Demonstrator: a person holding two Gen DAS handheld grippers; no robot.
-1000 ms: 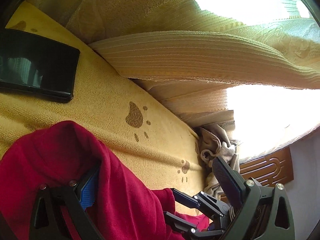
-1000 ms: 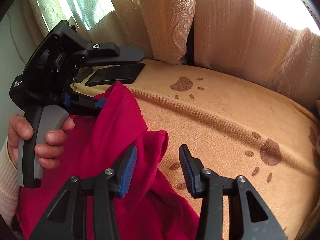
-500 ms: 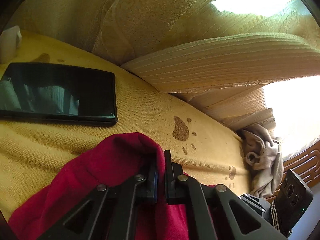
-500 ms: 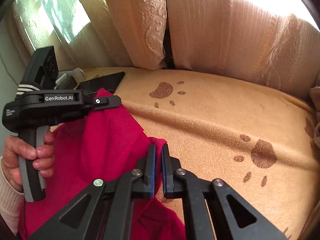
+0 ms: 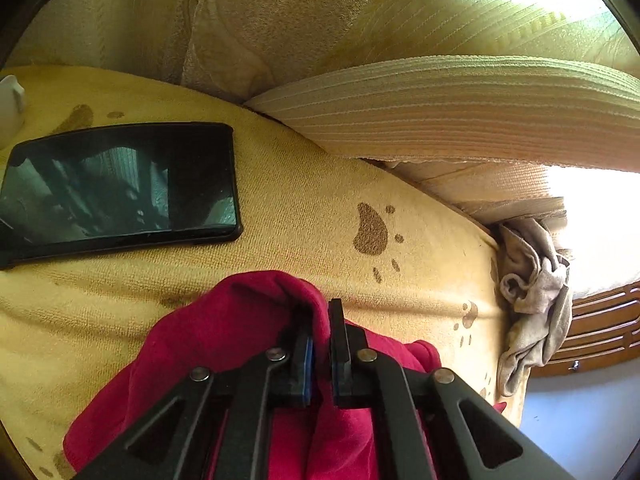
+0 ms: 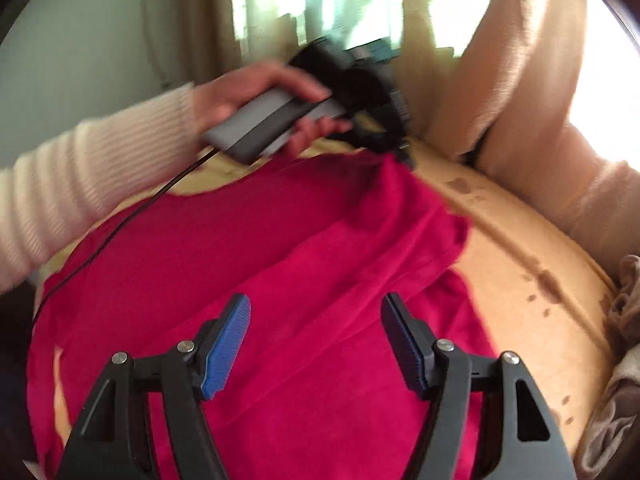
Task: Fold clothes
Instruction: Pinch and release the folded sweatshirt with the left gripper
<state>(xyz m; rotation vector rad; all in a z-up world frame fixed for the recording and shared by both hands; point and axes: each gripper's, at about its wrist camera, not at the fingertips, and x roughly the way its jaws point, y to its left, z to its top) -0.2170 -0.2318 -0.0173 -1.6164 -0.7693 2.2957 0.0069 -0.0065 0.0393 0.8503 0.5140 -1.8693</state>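
The bed (image 5: 280, 216) carries a red garment (image 6: 280, 264), spread loosely with long ridges across it, not yet a neat fold by my judgement. The left hand-held gripper (image 5: 320, 344) pinches its far edge, raised; more folding seems left. The right hand-held gripper (image 6: 316, 340) hangs wide over the cloth, empty.

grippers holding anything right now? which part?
Left gripper is shut on the red garment, pinching a raised fold at its edge. Right gripper is open above the cloth, holding nothing.
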